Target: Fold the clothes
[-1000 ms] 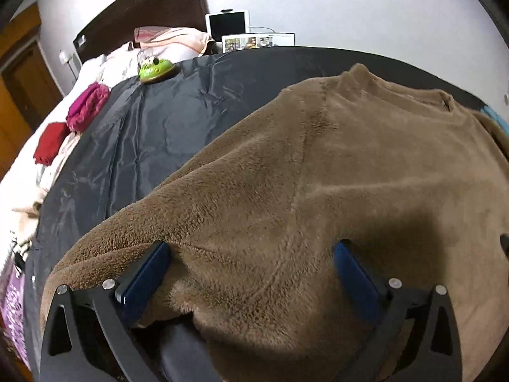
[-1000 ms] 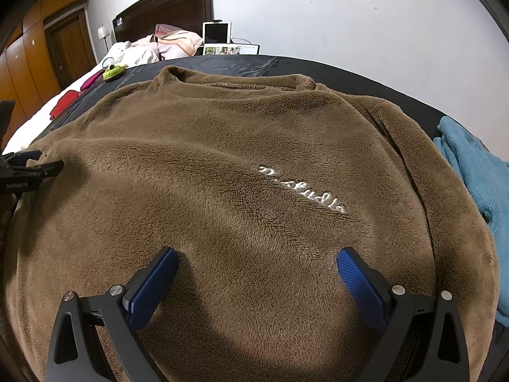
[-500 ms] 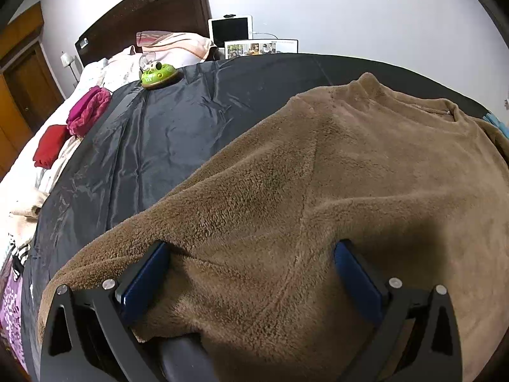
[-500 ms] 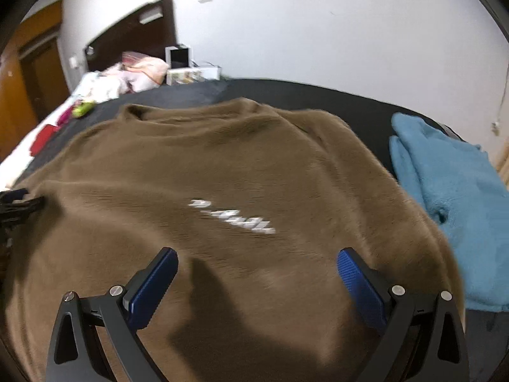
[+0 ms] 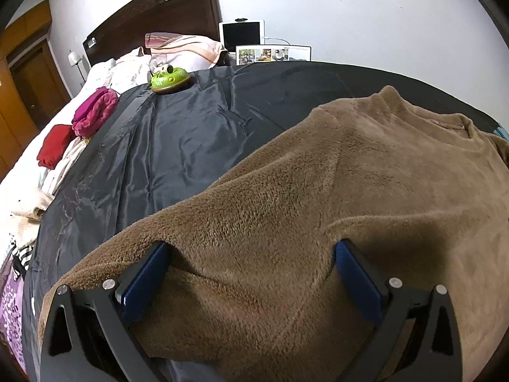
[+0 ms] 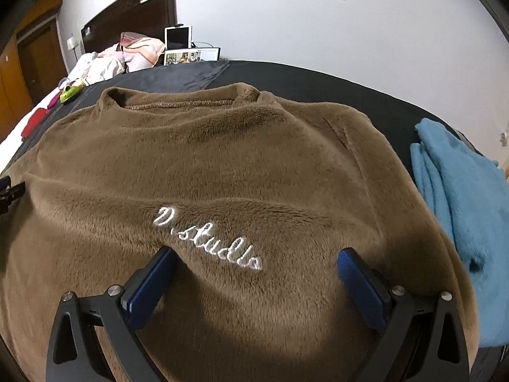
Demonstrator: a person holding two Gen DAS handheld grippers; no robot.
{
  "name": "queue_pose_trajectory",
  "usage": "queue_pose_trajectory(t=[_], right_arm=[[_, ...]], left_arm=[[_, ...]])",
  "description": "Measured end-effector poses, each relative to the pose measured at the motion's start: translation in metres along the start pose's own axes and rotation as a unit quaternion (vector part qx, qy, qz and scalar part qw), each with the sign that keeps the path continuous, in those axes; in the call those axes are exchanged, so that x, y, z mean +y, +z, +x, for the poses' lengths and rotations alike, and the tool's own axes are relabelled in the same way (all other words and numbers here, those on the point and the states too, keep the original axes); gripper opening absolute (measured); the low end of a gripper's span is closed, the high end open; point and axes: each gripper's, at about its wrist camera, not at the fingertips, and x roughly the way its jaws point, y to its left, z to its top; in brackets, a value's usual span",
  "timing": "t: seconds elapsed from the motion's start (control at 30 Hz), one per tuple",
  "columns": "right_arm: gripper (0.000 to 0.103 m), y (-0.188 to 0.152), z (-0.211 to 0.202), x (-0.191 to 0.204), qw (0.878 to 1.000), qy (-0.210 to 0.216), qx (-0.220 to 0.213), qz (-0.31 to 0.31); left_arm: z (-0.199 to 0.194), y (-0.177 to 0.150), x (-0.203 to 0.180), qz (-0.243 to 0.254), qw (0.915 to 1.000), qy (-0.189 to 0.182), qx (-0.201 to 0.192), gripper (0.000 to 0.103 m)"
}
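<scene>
A brown fleece sweater [image 6: 222, 165] with white stitched lettering [image 6: 206, 242] lies front up on a black sheet [image 5: 178, 146], its collar pointing toward the far wall. My left gripper [image 5: 251, 251] stands open over the sweater's left side, near the sleeve [image 5: 152, 238], its blue pads pressing into the pile. My right gripper [image 6: 254, 256] is open low over the chest, just below the lettering, with nothing pinched between its pads. The left gripper's tip [image 6: 11, 191] shows at the left edge of the right wrist view.
A folded blue fleece garment [image 6: 461, 197] lies right of the sweater. A green toy [image 5: 168, 79], pink [image 5: 95, 111] and red [image 5: 54, 145] folded clothes, pillows [image 5: 181, 51] and a dark headboard [image 5: 152, 19] sit at the far left. A tablet [image 5: 241, 33] leans on the wall.
The right gripper swung right toward the blue garment, then came back lower and closer over the lettering. The left gripper stayed open at the sweater's left side, shifting slightly.
</scene>
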Motion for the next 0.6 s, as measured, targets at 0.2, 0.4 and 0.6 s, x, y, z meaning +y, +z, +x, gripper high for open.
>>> queue_pose_trajectory(t=[0.2,0.4,0.6], right_arm=[[0.102,0.011,0.008,0.000,1.000,0.005,0.000,0.000],[0.103,0.022,0.020,0.002,1.000,0.012,0.000,-0.005],[0.103,0.035,0.030,0.003,1.000,0.019,-0.001,-0.014]], left_arm=[[0.006,0.006,0.006,-0.007,1.0000,0.003,0.001,0.103],[0.009,0.009,0.009,-0.010,0.9999,0.006,0.002,0.103],[0.014,0.015,0.013,-0.016,0.9998,0.010,0.002,0.103]])
